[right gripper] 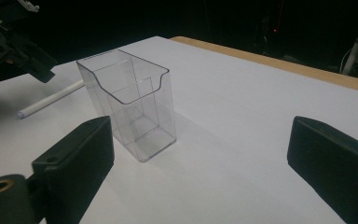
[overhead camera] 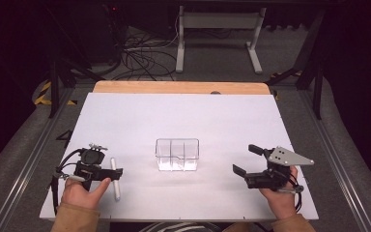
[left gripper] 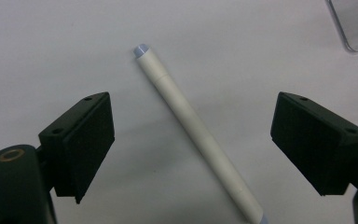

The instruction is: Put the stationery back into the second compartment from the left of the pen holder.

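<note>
— Where is the white pen?

— Flat on the white desk, at the near left, well apart from the clear plastic holder standing upright mid-desk.

— And the left hand-held gripper?

— Poised over the pen. Its jaws stand wide on either side of the barrel, which lies slantwise between them; neither pad touches it, so nothing is grasped.

— The right hand-held gripper?

— Released too, jaws spread wide, held at the near right of the desk and pointing toward the holder, clear of it.
</note>
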Demonstrator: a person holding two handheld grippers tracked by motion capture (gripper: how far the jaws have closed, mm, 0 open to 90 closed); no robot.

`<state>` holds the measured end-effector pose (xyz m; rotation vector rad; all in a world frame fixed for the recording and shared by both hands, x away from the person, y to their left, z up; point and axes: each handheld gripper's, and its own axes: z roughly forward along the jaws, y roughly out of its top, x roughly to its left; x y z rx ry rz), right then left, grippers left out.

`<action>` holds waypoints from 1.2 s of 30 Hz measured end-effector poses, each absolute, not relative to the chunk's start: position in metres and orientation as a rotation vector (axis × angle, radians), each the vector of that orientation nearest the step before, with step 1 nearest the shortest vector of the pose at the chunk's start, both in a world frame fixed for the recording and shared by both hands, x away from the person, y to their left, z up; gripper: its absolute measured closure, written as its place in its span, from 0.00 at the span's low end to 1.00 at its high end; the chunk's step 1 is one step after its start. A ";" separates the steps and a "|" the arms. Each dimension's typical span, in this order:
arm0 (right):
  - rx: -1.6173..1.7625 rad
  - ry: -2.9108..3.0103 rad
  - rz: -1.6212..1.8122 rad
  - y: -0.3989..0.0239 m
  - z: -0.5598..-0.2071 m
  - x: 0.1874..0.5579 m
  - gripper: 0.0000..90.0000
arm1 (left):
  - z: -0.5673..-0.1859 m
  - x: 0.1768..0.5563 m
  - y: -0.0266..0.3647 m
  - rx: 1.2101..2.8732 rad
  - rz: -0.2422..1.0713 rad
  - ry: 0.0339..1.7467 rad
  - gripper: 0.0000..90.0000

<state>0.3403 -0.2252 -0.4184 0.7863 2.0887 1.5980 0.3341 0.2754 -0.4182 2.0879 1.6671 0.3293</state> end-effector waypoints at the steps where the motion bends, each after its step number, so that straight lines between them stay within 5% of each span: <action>1: 0.785 2.089 1.599 -0.225 -0.418 0.340 0.09 | -0.418 0.335 0.276 2.083 0.309 1.673 0.17; 36: 0.770 2.126 1.601 -0.222 -0.421 0.340 0.08 | -0.446 0.351 0.281 1.982 0.164 1.786 0.61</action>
